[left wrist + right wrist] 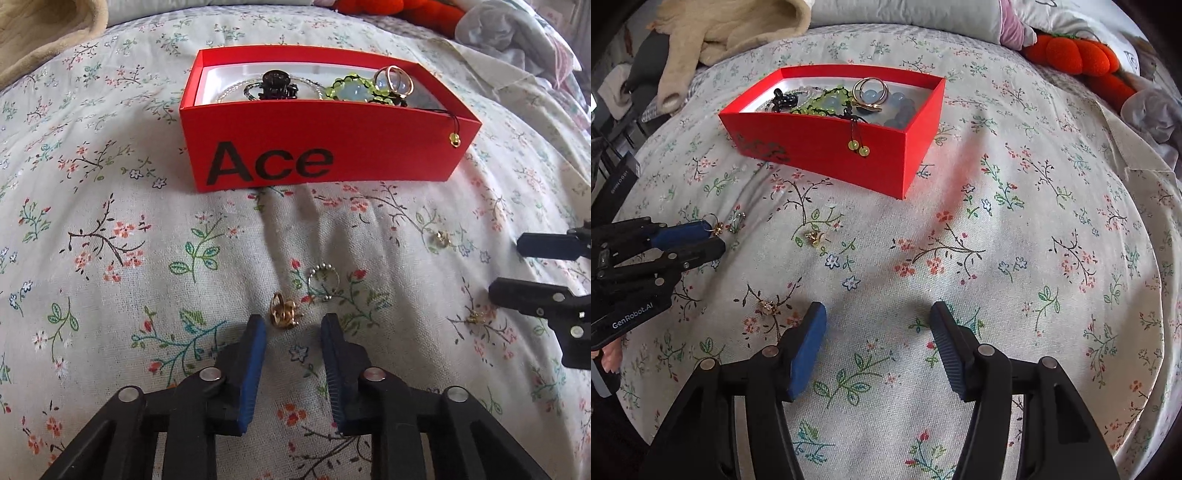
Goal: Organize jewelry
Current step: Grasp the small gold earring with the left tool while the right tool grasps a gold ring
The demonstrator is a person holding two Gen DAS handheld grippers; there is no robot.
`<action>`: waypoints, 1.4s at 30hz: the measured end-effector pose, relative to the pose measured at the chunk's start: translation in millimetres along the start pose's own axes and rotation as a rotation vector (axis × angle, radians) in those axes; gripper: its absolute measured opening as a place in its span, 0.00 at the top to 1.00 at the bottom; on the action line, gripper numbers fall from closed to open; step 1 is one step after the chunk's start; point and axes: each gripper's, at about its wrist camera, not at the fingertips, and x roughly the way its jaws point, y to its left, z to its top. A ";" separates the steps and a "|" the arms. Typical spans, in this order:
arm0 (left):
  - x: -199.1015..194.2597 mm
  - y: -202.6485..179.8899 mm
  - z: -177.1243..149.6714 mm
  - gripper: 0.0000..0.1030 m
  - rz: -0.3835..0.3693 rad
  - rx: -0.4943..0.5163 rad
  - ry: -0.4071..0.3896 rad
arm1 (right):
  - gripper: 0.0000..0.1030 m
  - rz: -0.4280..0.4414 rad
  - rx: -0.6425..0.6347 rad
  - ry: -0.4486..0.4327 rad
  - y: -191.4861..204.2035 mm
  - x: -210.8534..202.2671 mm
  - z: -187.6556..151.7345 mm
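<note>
A red "Ace" box [325, 155] [827, 144] sits on the floral bedsheet, holding a black hair claw [275, 86], green beads [351, 88] and gold rings [870, 92]. My left gripper [293, 325] is open, its tips flanking a gold ring [282, 314] lying on the sheet; a silver beaded ring [323, 282] lies just beyond. It also shows in the right wrist view [711, 236]. My right gripper [879, 314] is open and empty above the sheet. Small gold earrings lie loose: one [814, 236], another [768, 306].
A beige blanket [731, 29] lies at the back left. An orange plush toy [1082, 55] and crumpled cloth [1156, 114] lie at the back right. More small gold pieces [441, 238] [476, 315] lie near the right gripper's fingers [532, 299].
</note>
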 end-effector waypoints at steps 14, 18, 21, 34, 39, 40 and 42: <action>-12.3 3.3 2.2 1.00 0.019 -0.025 0.004 | 0.40 0.005 0.010 -0.024 6.1 3.6 8.2; -18.3 8.5 0.9 1.00 0.023 -0.041 0.002 | 0.40 0.018 -0.005 -0.036 15.5 7.9 13.8; -21.2 11.7 0.1 1.00 0.023 -0.053 0.005 | 0.41 0.028 -0.012 -0.043 22.6 12.1 18.7; -16.3 10.8 -4.1 0.85 -0.014 -0.040 0.058 | 0.85 0.070 -0.058 -0.073 40.8 19.5 33.5; -13.3 9.4 -3.2 0.78 -0.018 -0.039 0.061 | 0.90 0.071 -0.063 -0.078 44.3 16.4 34.1; -11.7 9.3 -2.7 0.77 -0.016 -0.040 0.063 | 0.90 0.078 -0.061 -0.078 44.7 14.8 33.8; -7.8 9.2 -1.2 0.77 -0.012 -0.042 0.068 | 0.90 0.087 -0.060 -0.083 45.6 10.7 33.5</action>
